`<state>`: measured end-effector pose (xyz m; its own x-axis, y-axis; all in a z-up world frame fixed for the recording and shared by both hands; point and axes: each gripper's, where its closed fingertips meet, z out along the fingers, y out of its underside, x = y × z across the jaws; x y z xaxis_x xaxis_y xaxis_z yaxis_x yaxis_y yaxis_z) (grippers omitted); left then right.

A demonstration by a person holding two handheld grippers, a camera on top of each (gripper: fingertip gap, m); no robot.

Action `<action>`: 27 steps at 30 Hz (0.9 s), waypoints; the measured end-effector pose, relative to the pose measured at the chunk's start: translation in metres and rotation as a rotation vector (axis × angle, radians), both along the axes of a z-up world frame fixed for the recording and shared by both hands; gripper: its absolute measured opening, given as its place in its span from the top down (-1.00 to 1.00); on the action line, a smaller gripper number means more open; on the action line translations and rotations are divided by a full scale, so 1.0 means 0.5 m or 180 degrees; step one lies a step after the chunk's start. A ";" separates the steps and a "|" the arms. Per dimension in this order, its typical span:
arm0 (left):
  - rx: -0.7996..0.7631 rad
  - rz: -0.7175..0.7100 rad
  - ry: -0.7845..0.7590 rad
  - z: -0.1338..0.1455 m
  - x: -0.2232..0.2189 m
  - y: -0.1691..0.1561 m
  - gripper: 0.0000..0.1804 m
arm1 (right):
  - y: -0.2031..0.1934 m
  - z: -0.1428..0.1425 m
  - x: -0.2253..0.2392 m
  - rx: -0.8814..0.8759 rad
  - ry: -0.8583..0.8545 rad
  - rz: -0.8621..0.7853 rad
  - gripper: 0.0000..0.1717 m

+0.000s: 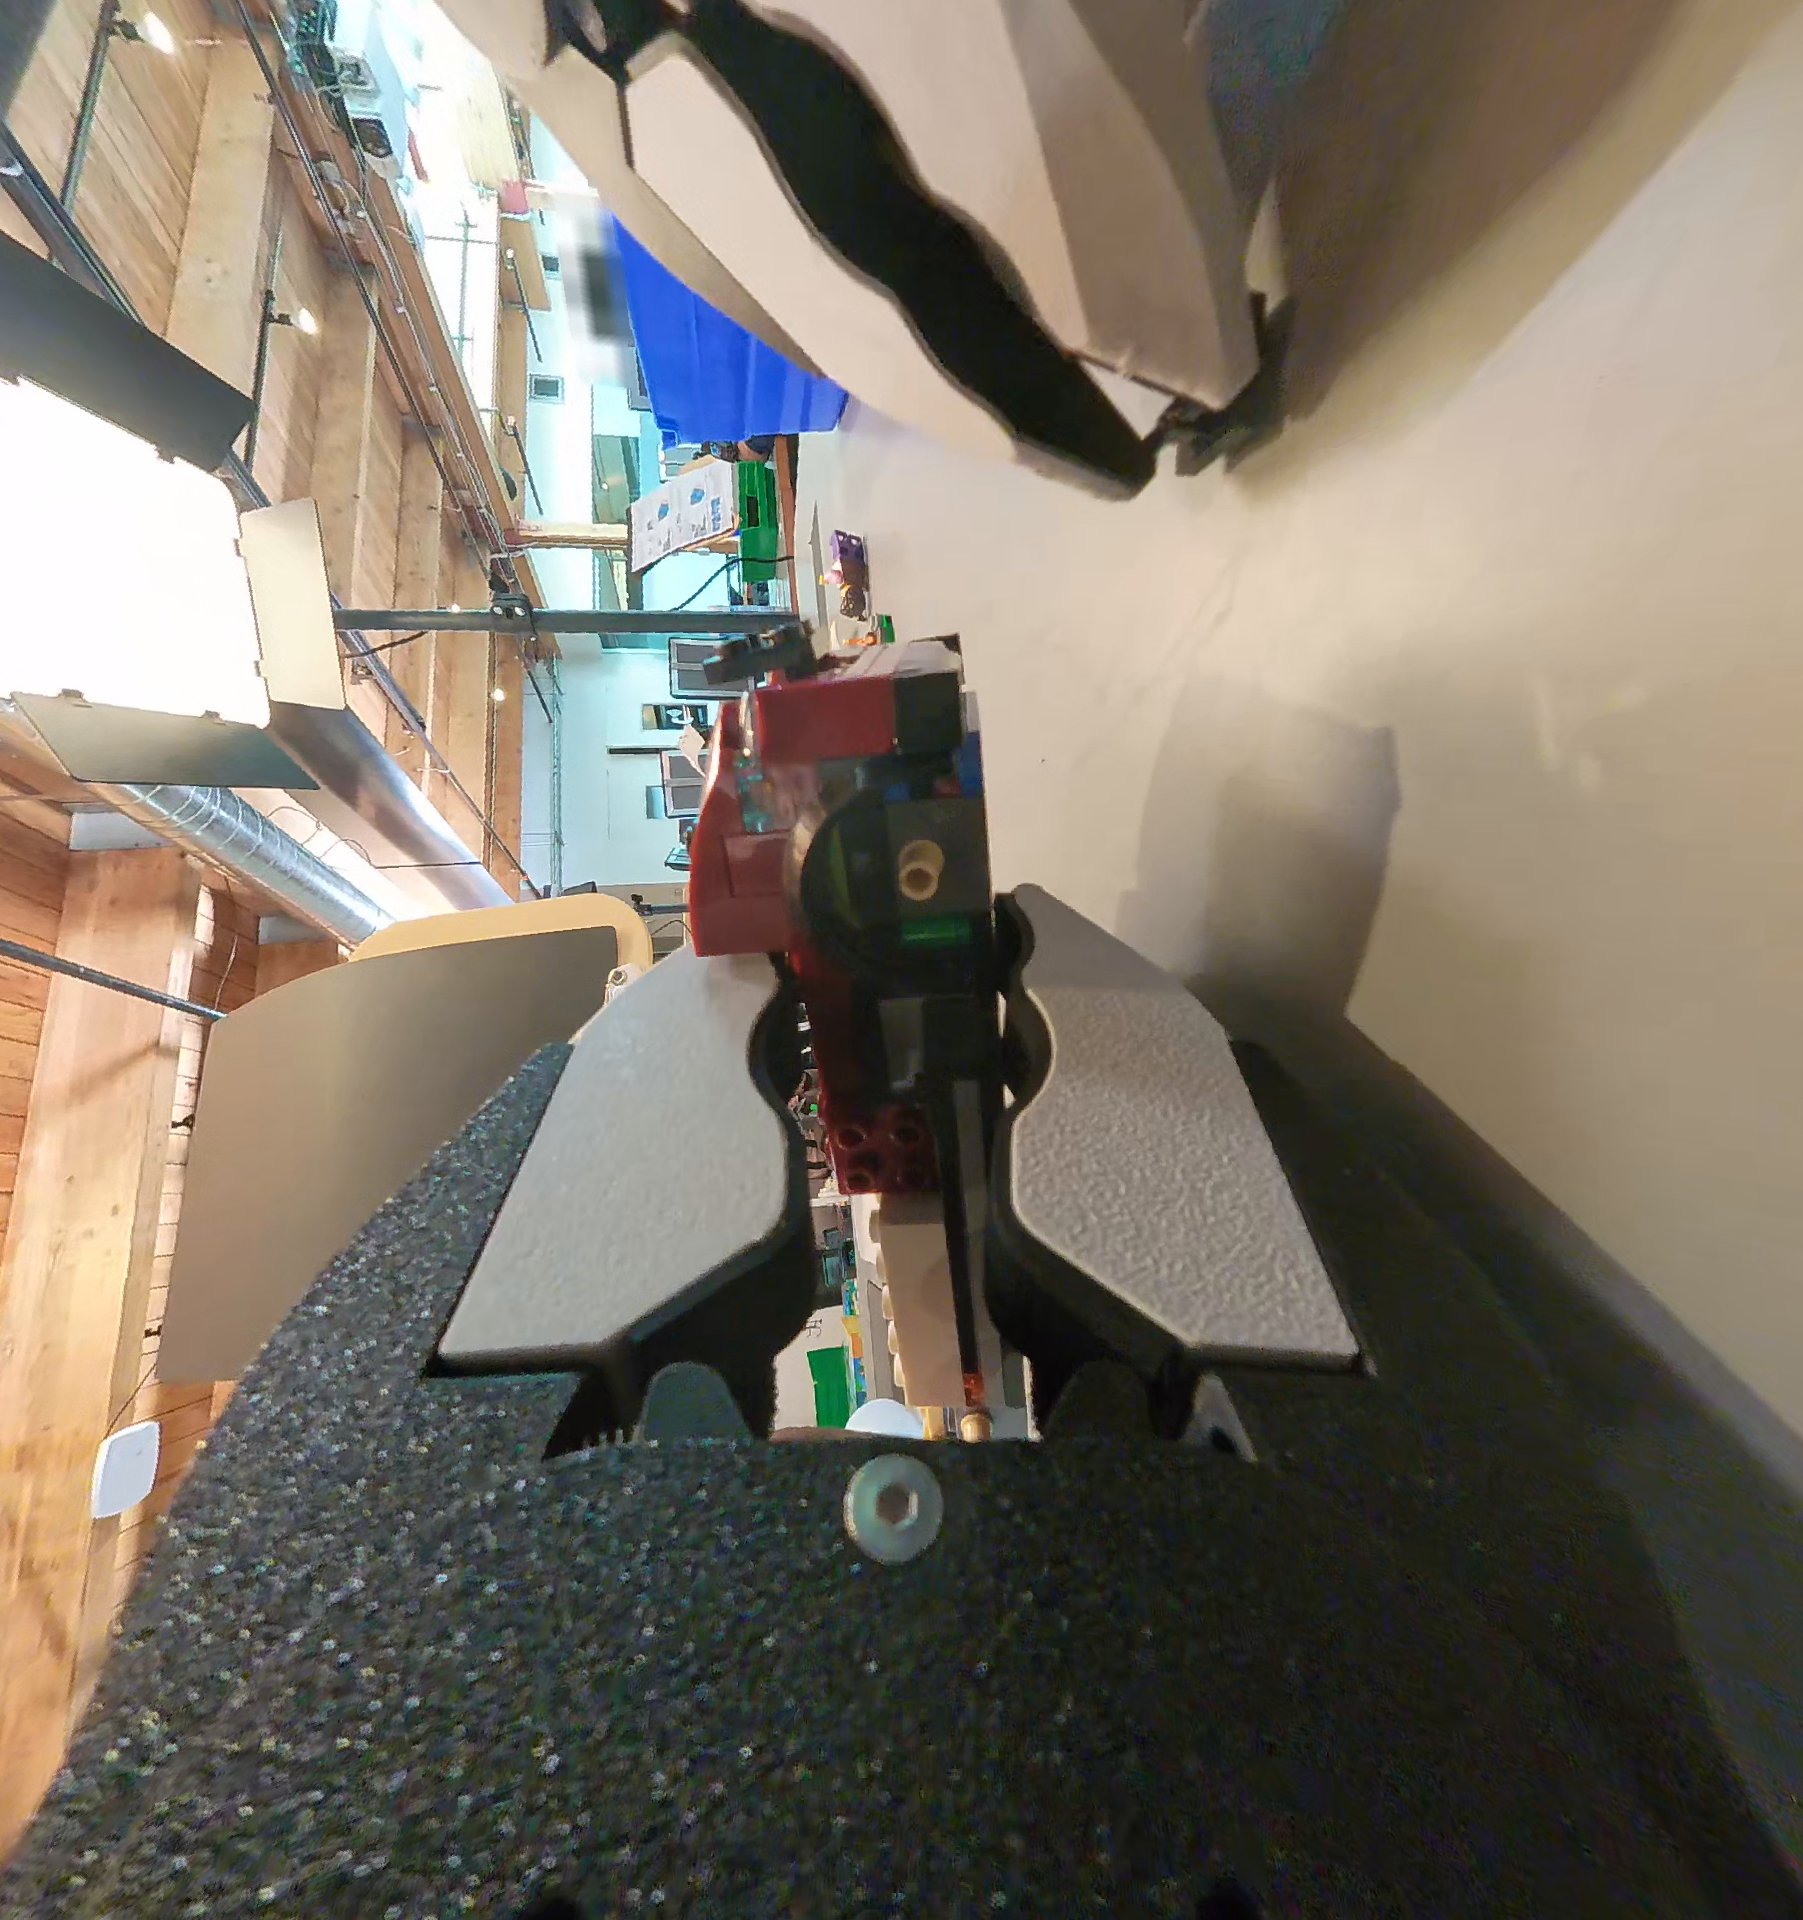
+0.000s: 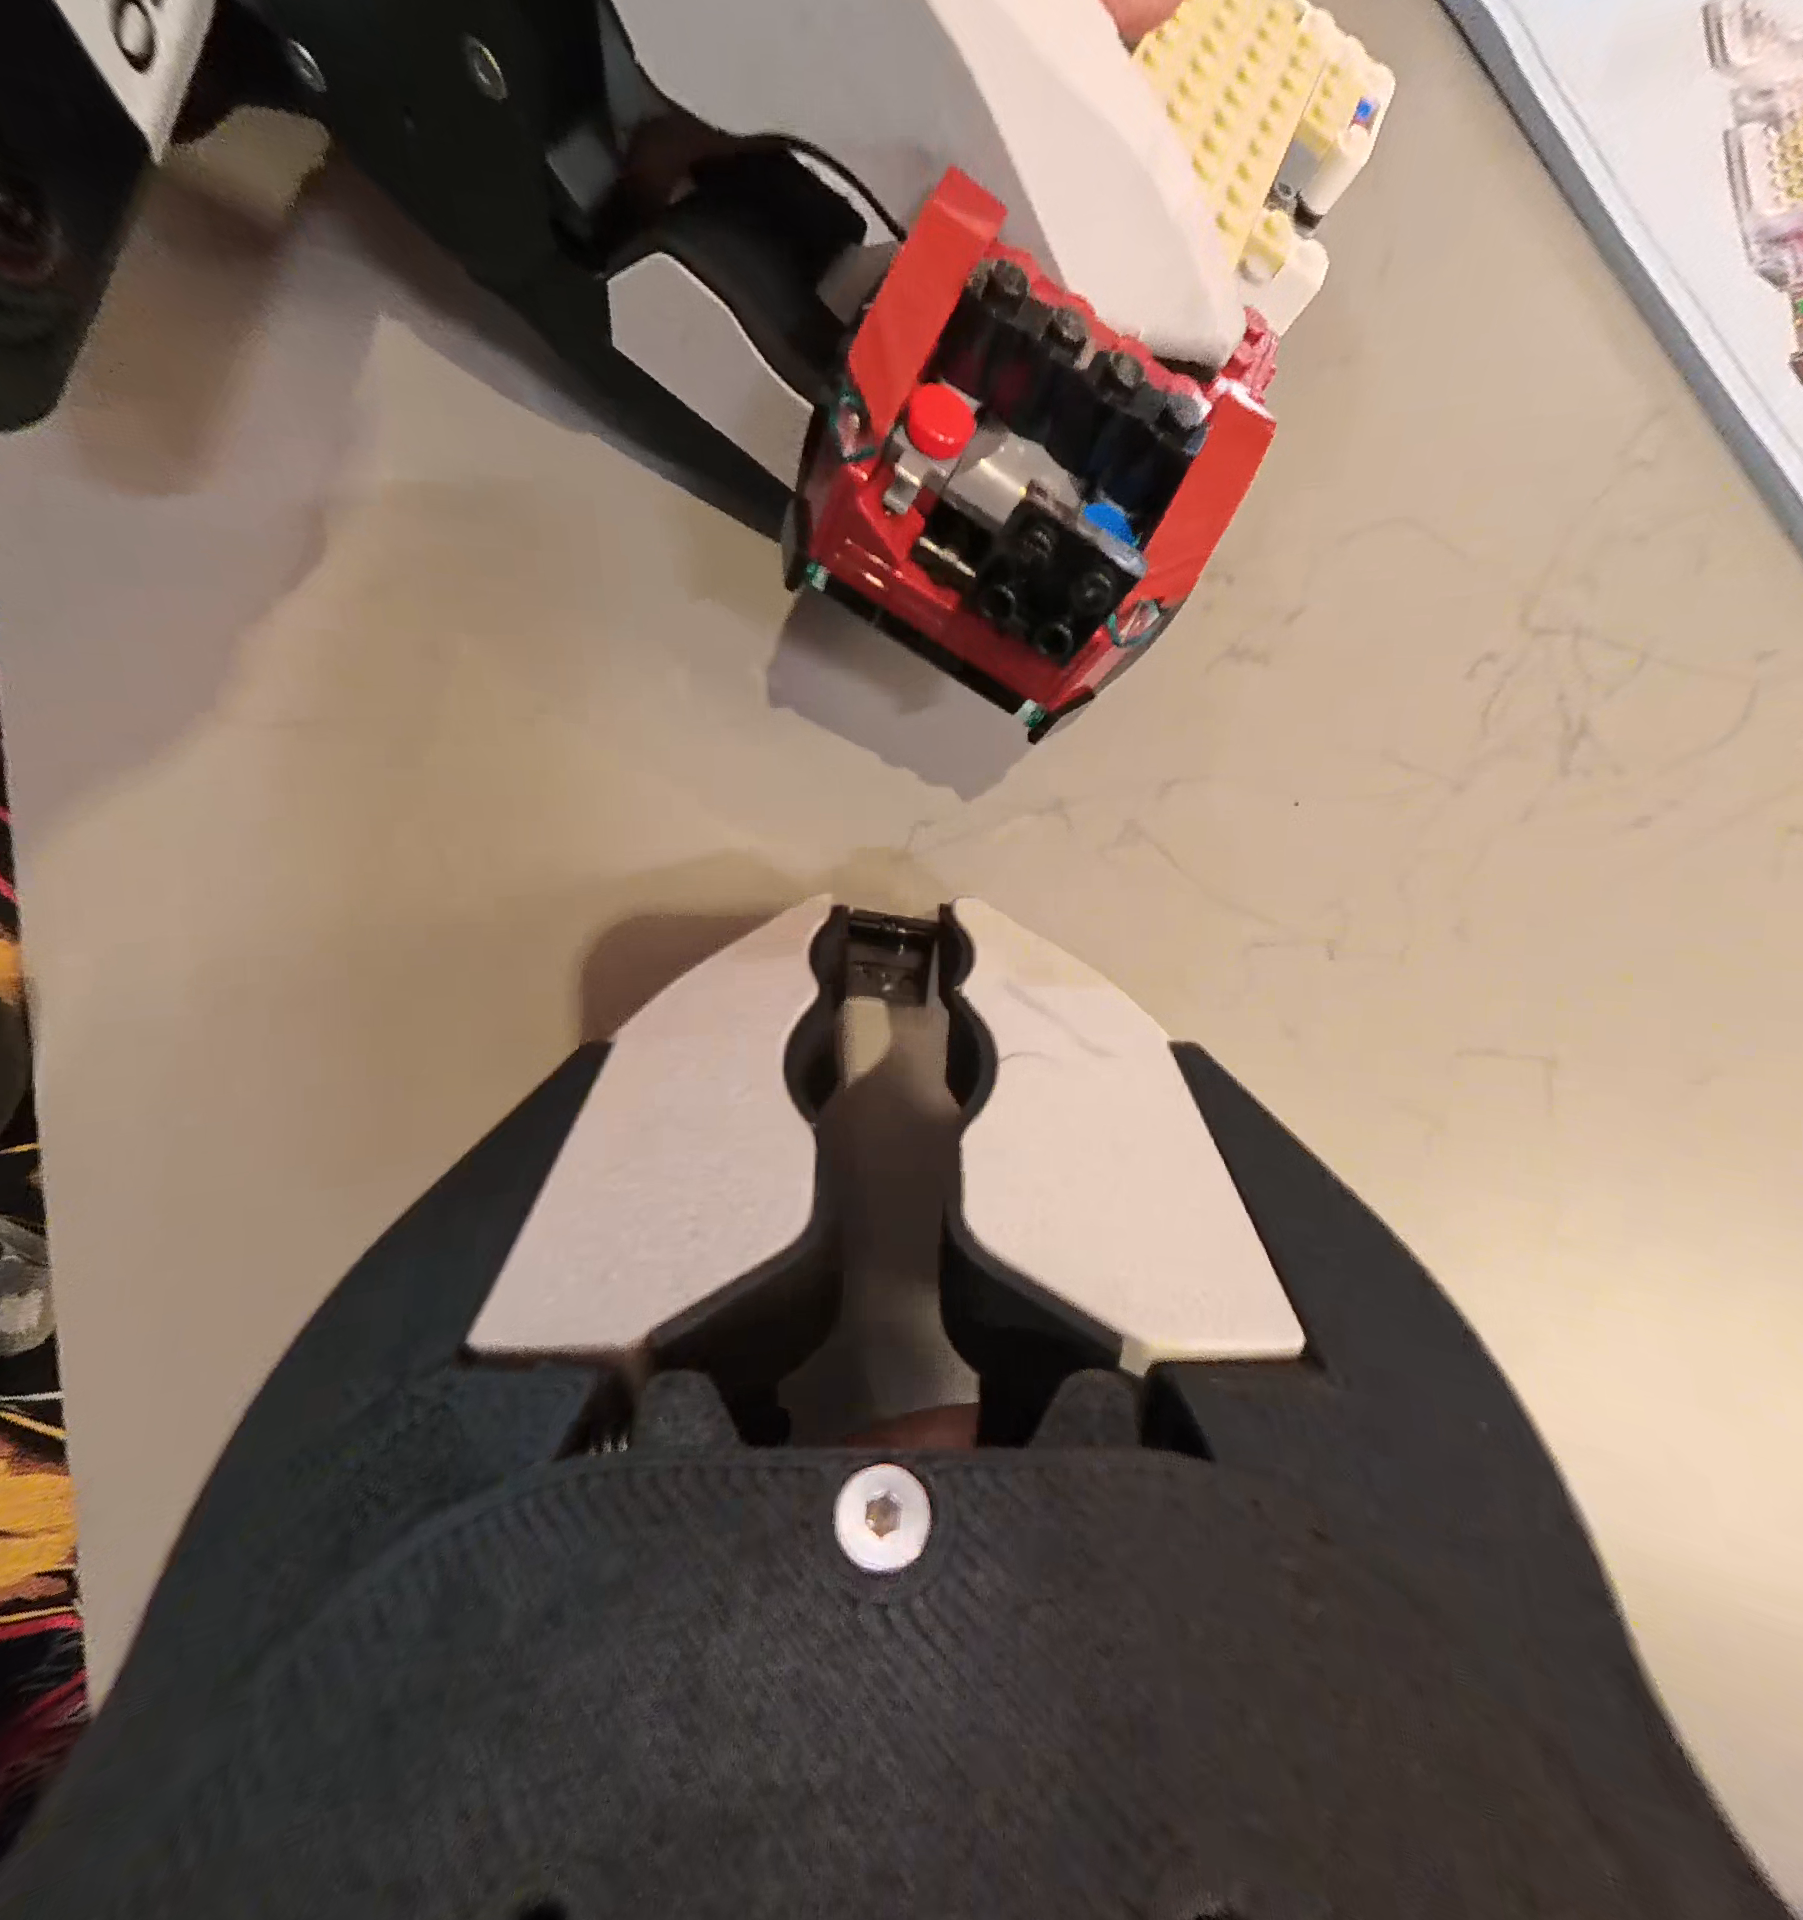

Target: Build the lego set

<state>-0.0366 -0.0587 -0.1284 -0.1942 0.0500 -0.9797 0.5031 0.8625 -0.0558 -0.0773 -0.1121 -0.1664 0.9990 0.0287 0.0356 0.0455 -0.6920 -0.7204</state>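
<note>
My left claw [image 1: 892, 935] is clamped on a dark red and black brick-built model [image 1: 855, 810], which juts forward past the fingertips with its long axis along the fingers, cream plates trailing back between them. In this view the pale surface [image 1: 1499, 520] stands to the right of the model, so the claw is rolled on its side and the model is lifted clear of the surface, its shadow falling apart from it.

My right claw [image 2: 892, 925] is closed on a small black brick piece [image 2: 889, 951], both pads against its sides, the tips low over the surface [image 2: 357, 779]. From that piece the red model [image 2: 1022, 478] lies ahead and slightly right, well apart, its open studded top turned toward me and its long axis slanting up to the right. The left claw [image 2: 980, 312] reaches it from the upper left; the right one is the free, nearer approach.

Right of the model, a printed booklet [image 2: 1655, 260] lies on the surface.

Behind the model in the left view: timber walls, a silver duct [image 1: 284, 852], a blue sheet [image 1: 720, 364].
</note>
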 end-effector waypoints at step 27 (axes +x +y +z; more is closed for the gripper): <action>0.0096 0.0096 0.0007 -0.012 0.019 0.005 0.61 | -0.069 0.045 0.064 0.0414 -0.0716 -0.0175 0.68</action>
<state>-0.0271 -0.0564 -0.1345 -0.1982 0.0735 -0.9774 0.4768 0.8785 -0.0306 -0.0455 -0.1464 -0.1440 0.9654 -0.0447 0.2568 0.1796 -0.6000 -0.7796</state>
